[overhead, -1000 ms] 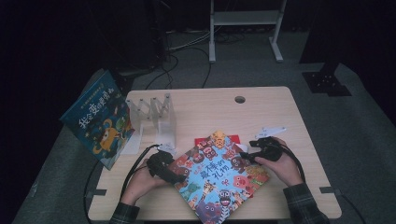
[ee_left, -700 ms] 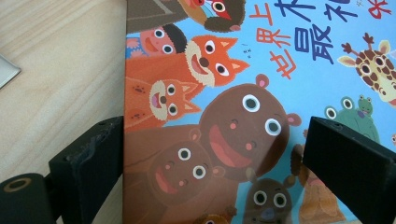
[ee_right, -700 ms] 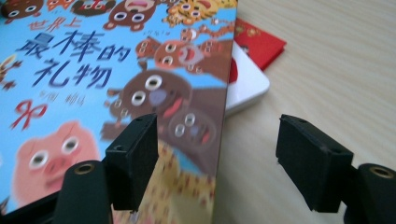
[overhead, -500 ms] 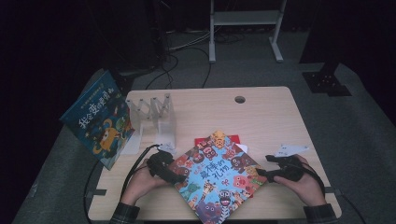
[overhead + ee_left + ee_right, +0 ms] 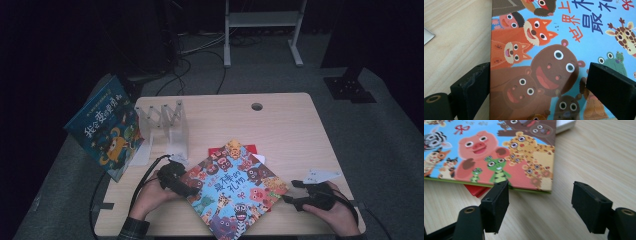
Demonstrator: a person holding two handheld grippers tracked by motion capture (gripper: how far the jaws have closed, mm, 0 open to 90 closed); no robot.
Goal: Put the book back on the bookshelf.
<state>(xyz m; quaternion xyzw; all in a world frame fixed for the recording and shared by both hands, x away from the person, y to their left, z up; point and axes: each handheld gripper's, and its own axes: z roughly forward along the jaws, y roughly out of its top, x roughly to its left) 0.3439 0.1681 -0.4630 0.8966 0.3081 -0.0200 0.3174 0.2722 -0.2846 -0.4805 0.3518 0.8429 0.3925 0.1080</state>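
Note:
A picture book (image 5: pixel 235 190) with cartoon animals on a blue cover lies at an angle on the near part of the wooden table (image 5: pixel 290 130). A red book (image 5: pixel 248 149) peeks out from under it. My left gripper (image 5: pixel 187 187) sits at the book's left corner. Its jaws stand open, one beside the cover's edge (image 5: pixel 492 75) and one over the animals, so my left gripper (image 5: pixel 536 85) straddles that edge. My right gripper (image 5: pixel 290 197) is low at the book's right corner. In the right gripper view, my right gripper (image 5: pixel 540 202) is open on bare wood just short of the book's corner (image 5: pixel 544 182), with the red book (image 5: pixel 475 190) showing underneath.
A clear plastic book stand (image 5: pixel 167 125) stands at the back left. A blue picture book (image 5: pixel 102 127) leans off the table's left side. A white paper scrap (image 5: pixel 320 175) lies by my right hand. A cable hole (image 5: pixel 257 106) is at the far edge.
My right hand has moved right and toward the near edge, from the book's upper right side to its right corner. The left hand and the book have stayed put.

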